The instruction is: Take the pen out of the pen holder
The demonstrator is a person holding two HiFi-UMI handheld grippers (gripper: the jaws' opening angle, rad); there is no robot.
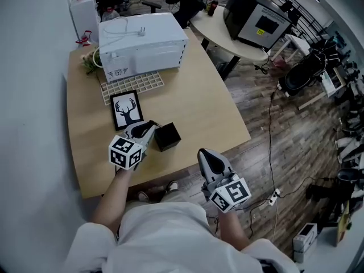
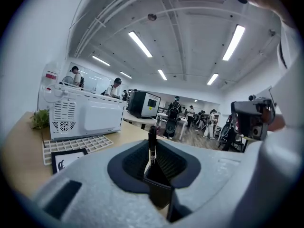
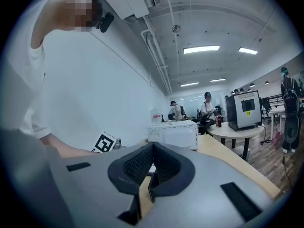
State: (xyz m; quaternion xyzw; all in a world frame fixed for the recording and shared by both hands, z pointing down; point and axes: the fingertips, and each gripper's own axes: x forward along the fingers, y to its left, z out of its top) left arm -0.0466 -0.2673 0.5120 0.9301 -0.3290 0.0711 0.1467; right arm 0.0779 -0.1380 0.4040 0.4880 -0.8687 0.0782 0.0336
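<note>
We saw a pale wooden table [image 1: 199,110] with a white microwave [image 1: 142,41] at its far end, a white grid tray [image 1: 133,84] before it, then a framed deer picture [image 1: 126,110]. The black pen holder [image 1: 168,136] stood near the front edge, the left gripper [image 1: 149,128] just beside it. The right gripper [image 1: 208,157] hung beyond that edge.

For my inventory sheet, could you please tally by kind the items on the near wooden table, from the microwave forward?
White box-shaped microwave oven: 1
White flat lattice panel: 1
Black-framed deer picture: 1
Black cube pen holder: 1
Black slim pen: 1
Green leafy plant: 1
Total: 6
</note>
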